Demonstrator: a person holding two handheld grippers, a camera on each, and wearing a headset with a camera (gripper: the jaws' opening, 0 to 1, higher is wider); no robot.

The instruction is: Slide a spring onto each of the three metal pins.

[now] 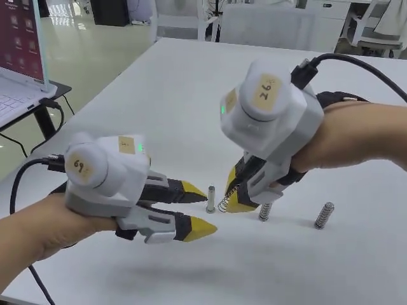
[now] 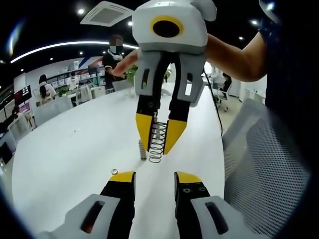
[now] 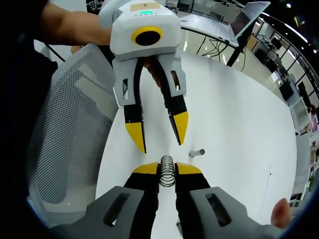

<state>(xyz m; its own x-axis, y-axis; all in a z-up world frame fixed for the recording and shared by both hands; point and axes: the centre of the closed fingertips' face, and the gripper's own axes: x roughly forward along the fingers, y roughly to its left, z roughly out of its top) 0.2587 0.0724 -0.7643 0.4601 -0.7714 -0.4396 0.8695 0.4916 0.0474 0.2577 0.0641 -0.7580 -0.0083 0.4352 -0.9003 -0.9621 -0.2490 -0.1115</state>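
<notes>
Now right gripper (image 1: 234,198) is clamping spring (image 1: 225,202) between yellow tips, holding it tilted just beside bare pin (image 1: 210,198) on white table (image 1: 191,95). Left gripper (image 1: 200,210) is hovering low opposite, jaws standing apart, gripping nothing, tips near bare pin. Second pin (image 1: 265,211) and third pin (image 1: 324,215) are standing further right, each wearing spring.

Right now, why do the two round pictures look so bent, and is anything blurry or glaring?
Left gripper view: the fisheye lens curves the white table and the ceiling light strip; small lamps glare overhead. Right gripper view: same bending, yet the spring in the right tongs looks sharp. Head view: straight lines, a soft shadow beneath the left tongs, slight blur on their label.
</notes>
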